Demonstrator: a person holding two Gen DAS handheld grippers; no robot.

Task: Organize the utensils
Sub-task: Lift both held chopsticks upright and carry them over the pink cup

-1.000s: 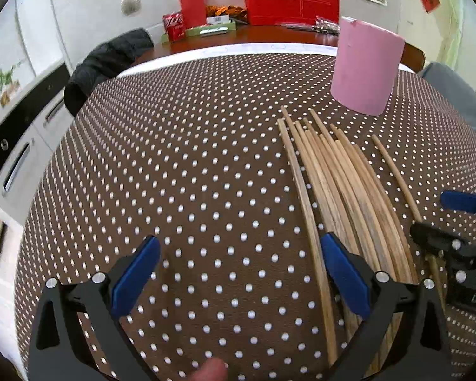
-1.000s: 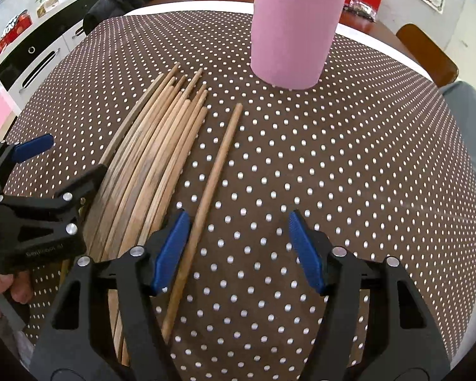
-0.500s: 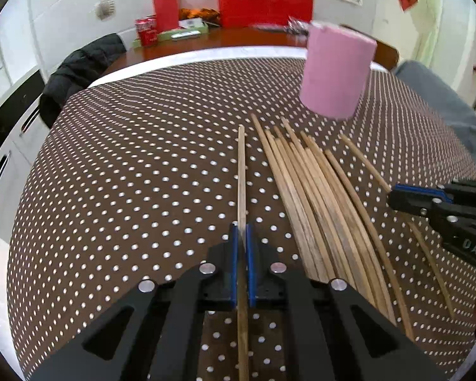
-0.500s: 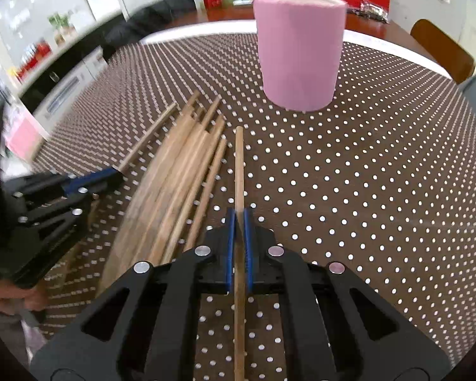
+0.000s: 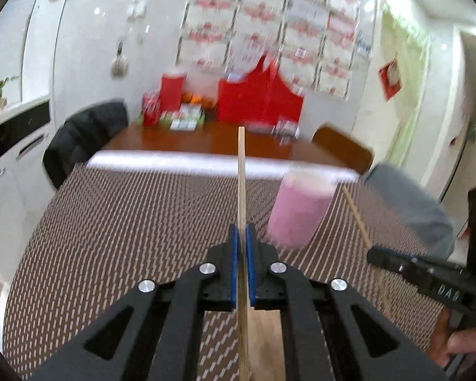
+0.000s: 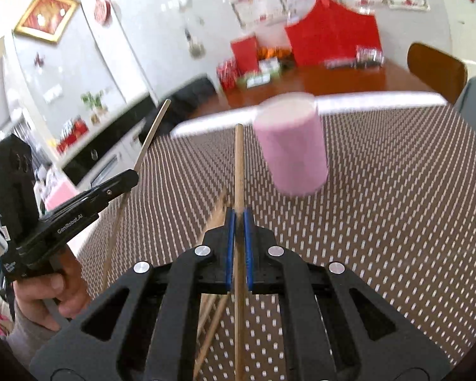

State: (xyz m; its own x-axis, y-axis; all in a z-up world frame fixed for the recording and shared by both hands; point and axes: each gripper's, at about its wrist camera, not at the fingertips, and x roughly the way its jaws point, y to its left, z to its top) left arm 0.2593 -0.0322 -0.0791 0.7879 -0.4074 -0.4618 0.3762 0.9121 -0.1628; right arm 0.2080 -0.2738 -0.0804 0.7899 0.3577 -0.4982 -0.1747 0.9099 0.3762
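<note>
My left gripper [image 5: 242,233] is shut on a pale wooden chopstick [image 5: 241,174], which points forward and up off the table. My right gripper [image 6: 238,217] is shut on a darker chopstick [image 6: 238,165] held the same way. A pink cylindrical cup [image 5: 296,209] [image 6: 290,149] stands upright ahead, slightly right of both sticks. Several more chopsticks [image 6: 217,212] lie on the cloth below the right gripper. In the left wrist view the right gripper [image 5: 377,258] shows at the right edge. The left gripper [image 6: 123,179] is at the left of the right wrist view, in a hand [image 6: 57,289].
A brown cloth with white dots [image 5: 127,222] covers the table. Behind it is a wooden table [image 5: 206,141] with red boxes [image 5: 260,98]. A dark jacket [image 5: 82,133] hangs at the far left, a wooden chair [image 6: 438,66] stands far right, and white cabinets [image 5: 12,146] line the left.
Both grippers went from open over the chopsticks to shut on one stick each, then rose and tilted up, lifting the sticks off the cloth.
</note>
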